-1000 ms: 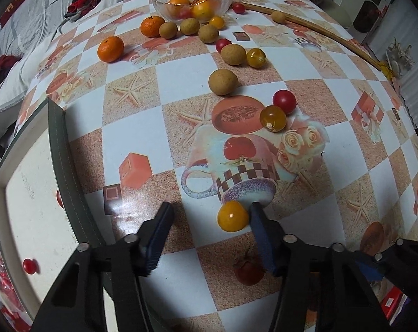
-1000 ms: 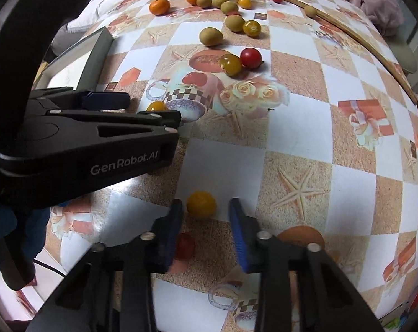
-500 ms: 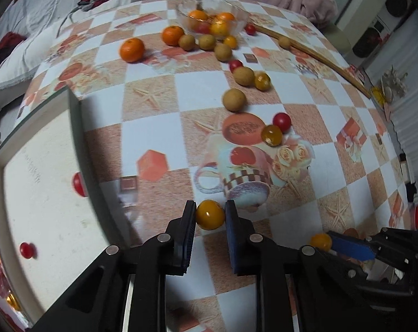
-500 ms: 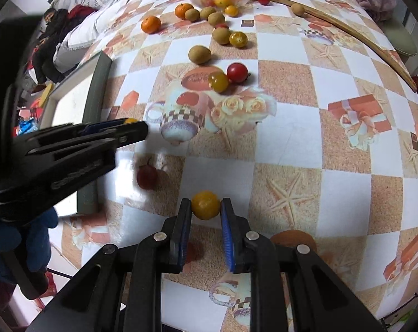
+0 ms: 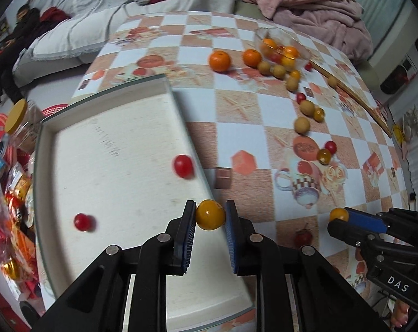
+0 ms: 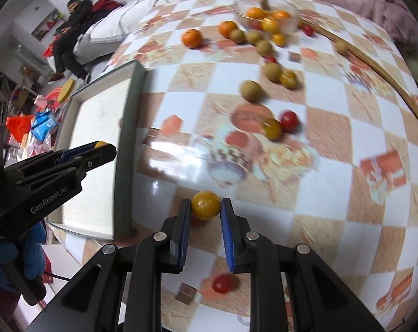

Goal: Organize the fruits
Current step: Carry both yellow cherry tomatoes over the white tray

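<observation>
My left gripper (image 5: 210,215) is shut on a yellow cherry tomato (image 5: 210,215) and holds it above the right rim of the white tray (image 5: 112,144). Two red cherry tomatoes (image 5: 183,166) lie in the tray. My right gripper (image 6: 205,206) is shut on another yellow cherry tomato (image 6: 205,204), lifted above the table near the tray's corner (image 6: 124,166). It also shows in the left wrist view (image 5: 339,215). A loose red tomato (image 6: 222,282) lies on the table below the right gripper.
Several oranges, brown fruits and tomatoes are scattered across the checked tablecloth (image 5: 253,116), with a glass bowl (image 5: 281,47) of fruit at the back. A wooden stick (image 5: 353,96) lies along the right side. Snack bags (image 5: 12,193) lie left of the tray.
Both grippers closed on yellow tomatoes, lifted them and moved left toward the tray. The left one now hangs over the tray's rim.
</observation>
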The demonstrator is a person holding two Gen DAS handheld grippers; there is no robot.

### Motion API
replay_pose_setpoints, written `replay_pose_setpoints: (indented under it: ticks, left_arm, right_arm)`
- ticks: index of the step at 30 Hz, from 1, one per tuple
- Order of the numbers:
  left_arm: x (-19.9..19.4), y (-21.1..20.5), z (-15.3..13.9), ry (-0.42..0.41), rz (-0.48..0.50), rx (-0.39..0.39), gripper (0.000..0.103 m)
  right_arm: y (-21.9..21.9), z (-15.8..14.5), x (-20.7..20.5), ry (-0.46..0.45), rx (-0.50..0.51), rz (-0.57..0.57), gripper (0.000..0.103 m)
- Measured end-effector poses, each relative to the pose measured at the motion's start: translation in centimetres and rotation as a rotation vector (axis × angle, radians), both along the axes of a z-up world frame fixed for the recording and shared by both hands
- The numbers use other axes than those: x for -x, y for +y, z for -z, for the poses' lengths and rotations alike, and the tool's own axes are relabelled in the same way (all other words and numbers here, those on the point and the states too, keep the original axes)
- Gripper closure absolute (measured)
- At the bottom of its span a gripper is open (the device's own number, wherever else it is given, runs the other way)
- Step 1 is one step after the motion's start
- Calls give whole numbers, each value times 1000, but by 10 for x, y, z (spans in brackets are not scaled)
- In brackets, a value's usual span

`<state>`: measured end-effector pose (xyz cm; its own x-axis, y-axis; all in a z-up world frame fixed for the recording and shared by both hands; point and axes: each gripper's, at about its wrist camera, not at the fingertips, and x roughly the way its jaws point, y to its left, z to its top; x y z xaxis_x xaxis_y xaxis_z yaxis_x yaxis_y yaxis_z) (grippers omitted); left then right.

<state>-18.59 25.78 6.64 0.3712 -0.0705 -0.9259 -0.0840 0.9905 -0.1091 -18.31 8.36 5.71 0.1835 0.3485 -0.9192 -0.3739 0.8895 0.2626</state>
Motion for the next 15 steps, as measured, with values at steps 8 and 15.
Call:
replay_pose_setpoints:
  ticks: [8, 15]
  left_arm:
    - [8, 52, -2, -23, -114, -17, 81]
    - [3, 92, 3, -32, -179, -47, 81]
  right_arm:
    - [59, -10, -17, -33, -15, -112, 80]
    - [112, -13, -37, -46, -37, -186, 80]
